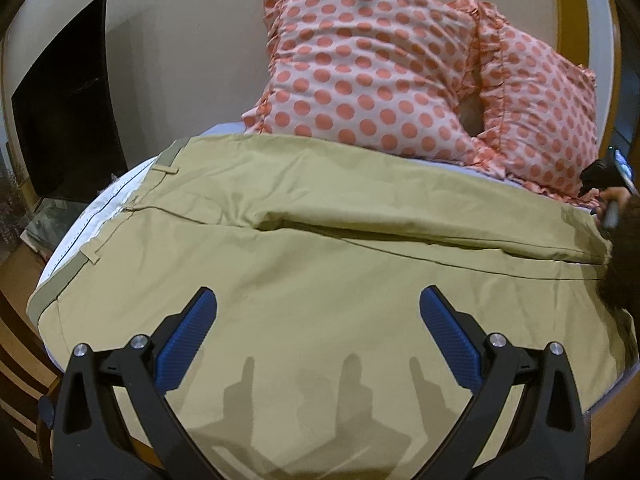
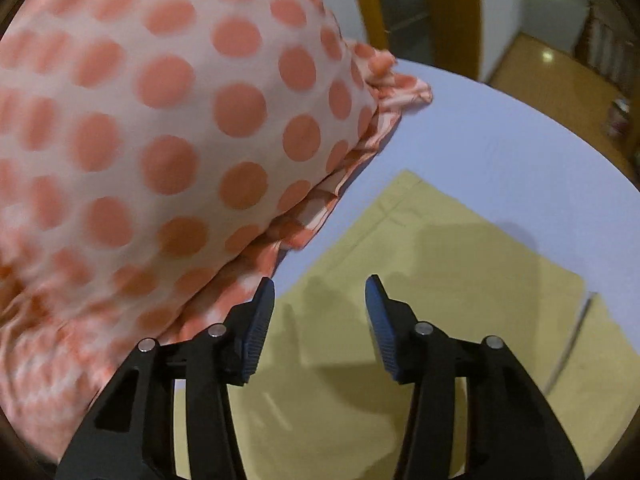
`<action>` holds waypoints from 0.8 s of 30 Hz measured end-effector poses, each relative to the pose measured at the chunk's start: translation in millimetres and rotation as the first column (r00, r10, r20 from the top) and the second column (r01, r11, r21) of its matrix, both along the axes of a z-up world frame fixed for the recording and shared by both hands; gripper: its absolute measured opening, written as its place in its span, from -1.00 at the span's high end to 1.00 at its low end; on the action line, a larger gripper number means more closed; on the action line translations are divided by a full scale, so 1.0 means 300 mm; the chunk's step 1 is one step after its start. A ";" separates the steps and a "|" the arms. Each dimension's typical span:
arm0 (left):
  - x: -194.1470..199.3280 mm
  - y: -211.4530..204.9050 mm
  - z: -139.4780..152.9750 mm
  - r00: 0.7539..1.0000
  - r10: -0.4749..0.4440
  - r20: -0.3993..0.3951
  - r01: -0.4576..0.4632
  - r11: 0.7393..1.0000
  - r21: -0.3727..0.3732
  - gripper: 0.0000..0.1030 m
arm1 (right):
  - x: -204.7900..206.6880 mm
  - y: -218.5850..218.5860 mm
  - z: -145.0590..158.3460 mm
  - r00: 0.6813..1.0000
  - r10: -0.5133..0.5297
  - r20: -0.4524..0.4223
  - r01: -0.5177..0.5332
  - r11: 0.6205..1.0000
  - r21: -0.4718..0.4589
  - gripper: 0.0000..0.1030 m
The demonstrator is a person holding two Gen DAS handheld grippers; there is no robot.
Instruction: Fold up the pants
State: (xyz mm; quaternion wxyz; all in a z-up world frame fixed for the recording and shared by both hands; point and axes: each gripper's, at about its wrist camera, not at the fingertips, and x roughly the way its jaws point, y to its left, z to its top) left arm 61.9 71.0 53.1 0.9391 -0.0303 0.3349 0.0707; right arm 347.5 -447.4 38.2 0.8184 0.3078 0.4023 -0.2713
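Note:
Khaki pants (image 1: 320, 248) lie spread flat across the bed, waistband (image 1: 100, 216) at the left, legs running right. My left gripper (image 1: 318, 312) is open and empty, hovering over the near leg close to the bed's front edge. In the right wrist view the leg ends (image 2: 440, 264) lie on the pale sheet, hems toward the far side. My right gripper (image 2: 320, 300) is open and empty just above the leg cloth, its left finger close to the pillow. The right gripper body shows at the left wrist view's right edge (image 1: 612, 184).
Two pink pillows with orange dots (image 1: 380, 68) lean at the head of the bed, right behind the pants; one fills the left of the right wrist view (image 2: 140, 140). A pale sheet (image 2: 500, 128) covers the bed. A dark screen (image 1: 68, 112) stands left, beyond the bed edge.

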 end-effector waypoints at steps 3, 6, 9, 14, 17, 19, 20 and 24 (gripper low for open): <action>0.013 0.013 -0.016 1.000 0.004 -0.015 -0.004 1.000 0.007 -0.96 | 0.046 -0.002 -0.041 0.995 -0.089 -0.054 0.086 0.995 -0.060 0.03; 0.033 0.025 -0.037 0.999 0.003 -0.032 -0.002 1.000 0.004 -0.96 | 0.039 -0.006 -0.061 0.987 -0.129 -0.094 0.114 0.982 -0.151 0.12; 0.056 0.027 -0.059 0.999 -0.004 -0.055 0.002 1.000 -0.022 -0.96 | -0.010 -0.018 -0.081 0.990 -0.130 -0.051 0.117 0.972 -0.204 0.58; 0.050 0.020 -0.068 0.998 -0.016 -0.058 0.014 0.999 -0.045 -0.96 | -0.082 -0.111 -0.098 0.989 -0.137 0.055 0.140 0.987 -0.072 0.98; 0.028 0.027 -0.058 0.999 -0.009 -0.041 0.007 0.999 -0.048 -0.96 | -0.160 -0.162 -0.085 0.970 -0.145 0.194 0.130 0.988 0.087 0.98; 0.017 0.035 -0.051 1.000 -0.005 -0.030 0.003 0.998 -0.056 -0.96 | -0.249 -0.181 -0.056 0.950 -0.121 0.289 0.085 0.987 0.133 0.98; 0.013 0.037 -0.049 1.000 -0.003 -0.026 0.002 0.998 -0.061 -0.96 | -0.312 -0.185 -0.036 0.934 -0.106 0.343 0.055 0.986 0.155 0.98; -0.003 0.022 -0.041 1.000 -0.021 -0.015 0.019 0.996 -0.082 -0.96 | -0.576 -0.184 0.020 0.863 -0.049 0.503 -0.065 0.976 0.206 0.99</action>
